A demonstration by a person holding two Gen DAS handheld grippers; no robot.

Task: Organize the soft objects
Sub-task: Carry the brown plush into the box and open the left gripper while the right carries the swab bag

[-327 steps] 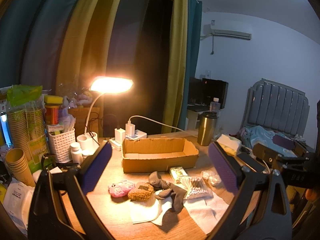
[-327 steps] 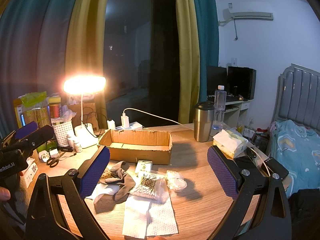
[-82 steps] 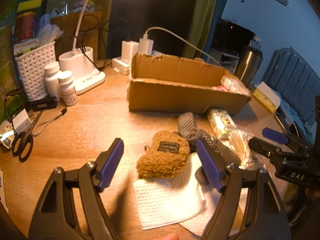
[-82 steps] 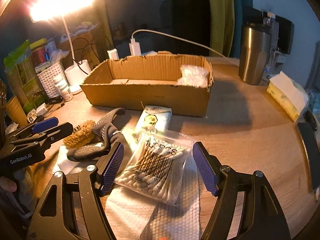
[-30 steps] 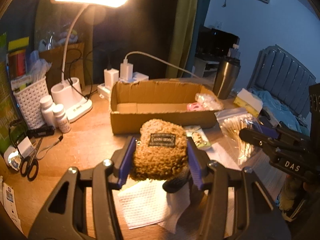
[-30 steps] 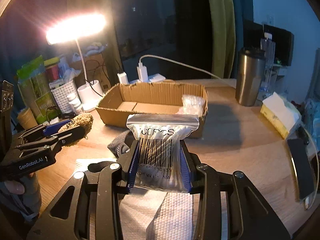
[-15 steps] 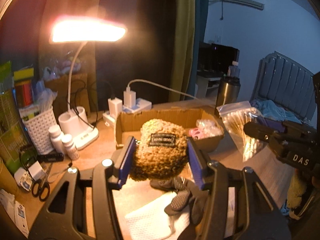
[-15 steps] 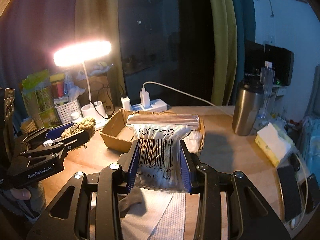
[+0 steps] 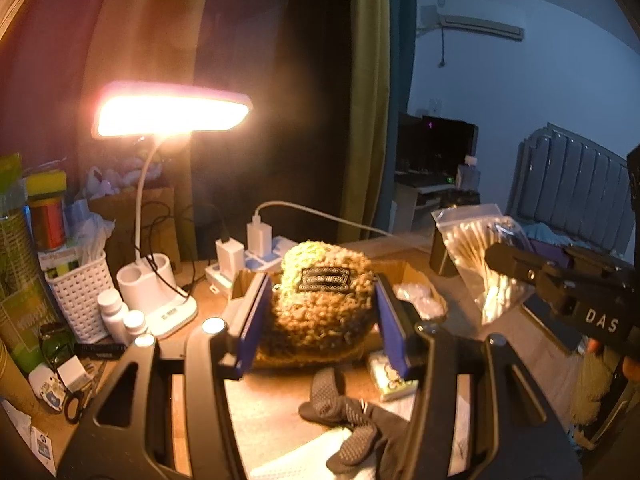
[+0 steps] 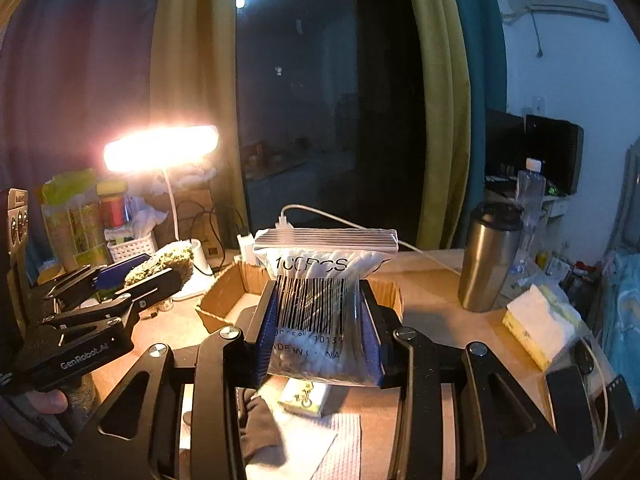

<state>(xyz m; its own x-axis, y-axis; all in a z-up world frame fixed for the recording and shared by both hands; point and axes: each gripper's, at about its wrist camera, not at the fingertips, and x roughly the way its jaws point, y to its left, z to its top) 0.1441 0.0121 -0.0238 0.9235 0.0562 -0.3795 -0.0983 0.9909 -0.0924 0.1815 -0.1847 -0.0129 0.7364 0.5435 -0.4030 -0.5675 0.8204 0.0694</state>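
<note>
My left gripper [image 9: 320, 316] is shut on a fuzzy brown pouch [image 9: 324, 300] with a dark label, held in the air in front of the cardboard box [image 9: 420, 280]. My right gripper [image 10: 320, 320] is shut on a clear bag of cotton swabs [image 10: 320, 296], held above the box [image 10: 224, 300]. The swab bag also shows in the left wrist view [image 9: 476, 256], and the pouch in the right wrist view [image 10: 164, 260]. A clear packet [image 9: 416, 296] lies inside the box. Dark grey socks [image 9: 352, 424] lie on white paper towels [image 10: 344, 444] on the wooden table.
A lit desk lamp [image 9: 172, 116] stands at the back left beside a white basket [image 9: 78, 292] and pill bottles [image 9: 112, 312]. Chargers [image 9: 244, 248] sit behind the box. A steel tumbler [image 10: 488, 256] and tissue pack [image 10: 536, 324] stand right. A small packet [image 10: 304, 396] lies near the towels.
Both grippers have risen a little further with their loads and moved toward the box. The pouch and swab bag stay gripped.
</note>
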